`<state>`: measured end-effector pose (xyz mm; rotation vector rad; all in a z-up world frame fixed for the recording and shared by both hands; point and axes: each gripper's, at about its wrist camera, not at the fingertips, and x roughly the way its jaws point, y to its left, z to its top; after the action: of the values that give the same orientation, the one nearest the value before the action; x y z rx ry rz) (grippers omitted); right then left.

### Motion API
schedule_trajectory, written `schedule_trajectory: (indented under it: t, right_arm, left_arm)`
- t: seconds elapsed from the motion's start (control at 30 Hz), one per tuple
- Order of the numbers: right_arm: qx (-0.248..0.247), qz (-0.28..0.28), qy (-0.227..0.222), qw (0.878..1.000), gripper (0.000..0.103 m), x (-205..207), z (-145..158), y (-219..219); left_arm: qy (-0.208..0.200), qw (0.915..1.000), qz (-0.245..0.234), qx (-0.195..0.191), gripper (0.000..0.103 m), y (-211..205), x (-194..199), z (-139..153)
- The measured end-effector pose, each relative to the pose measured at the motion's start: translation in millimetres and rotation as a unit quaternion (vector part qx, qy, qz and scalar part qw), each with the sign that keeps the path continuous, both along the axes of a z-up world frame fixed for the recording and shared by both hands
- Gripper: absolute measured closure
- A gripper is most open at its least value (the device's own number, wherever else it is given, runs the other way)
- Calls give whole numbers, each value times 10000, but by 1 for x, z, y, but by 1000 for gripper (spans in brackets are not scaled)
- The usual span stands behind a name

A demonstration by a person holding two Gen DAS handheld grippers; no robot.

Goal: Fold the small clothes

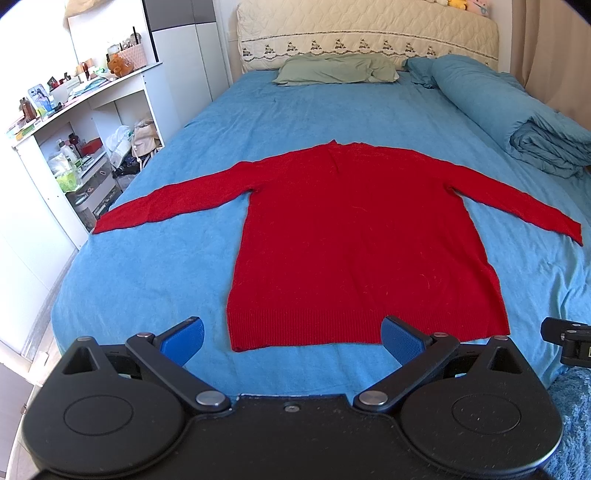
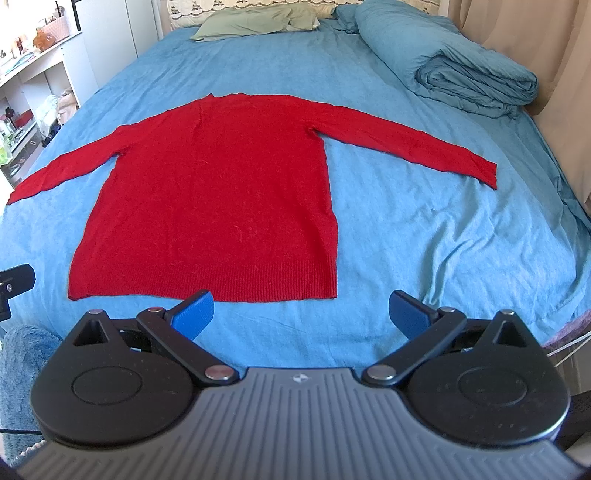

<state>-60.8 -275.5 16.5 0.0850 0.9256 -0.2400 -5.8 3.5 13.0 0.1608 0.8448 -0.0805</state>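
Note:
A red long-sleeved sweater (image 1: 354, 236) lies flat on the blue bed sheet (image 1: 155, 280), both sleeves spread out to the sides, hem toward me. It also shows in the right wrist view (image 2: 214, 192). My left gripper (image 1: 291, 338) is open and empty, held just before the hem near its left half. My right gripper (image 2: 301, 312) is open and empty, just before the hem's right corner. Part of the right gripper (image 1: 569, 343) shows at the right edge of the left wrist view.
A rolled blue duvet (image 2: 469, 81) lies along the bed's right side. A green pillow (image 1: 336, 70) rests by the quilted headboard (image 1: 365, 33). White shelves (image 1: 74, 122) full of small items stand left of the bed. A fluffy blue rug (image 2: 22, 369) lies at the bed's foot.

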Motion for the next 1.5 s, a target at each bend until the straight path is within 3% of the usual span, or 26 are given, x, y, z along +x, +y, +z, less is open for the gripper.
schedule_trajectory:
  t: [0.27,0.43,0.67,0.83,1.07,1.23,1.37,1.5]
  right_arm:
    - [13,-6,-40,10000,0,-2,4,1]
    - [109,-34,-147,9998,0,-2,17,-8]
    - [106,-484,-641,9967,0,23,45,-63]
    - [94,-1031,-972,9899,0,57,49,-128]
    - [269,-1834,-948,9781,0,110,9,-230]
    - [679,-2366,-890,9651,0,142,-46,-298]
    - [957,-2698,-978,9532,0,162,-90,-341]
    - [1180,-2942,-1001,9431,4,178,-132,-372]
  left_arm:
    - [-10,10000,-54,52,0,-1,1,6]
    - [-279,9991,-303,114,0,-9,21,35]
    - [-837,9922,-922,-21,0,-55,105,76]
    - [-699,9898,-1223,-199,0,-107,187,73]
    - [-193,9876,-1530,-308,0,-189,288,18]
    - [314,9854,-1570,-570,0,-234,356,-38]
    - [661,9852,-1507,-475,0,-268,402,-91]
    - [756,9855,-1475,-361,0,-289,433,-137]
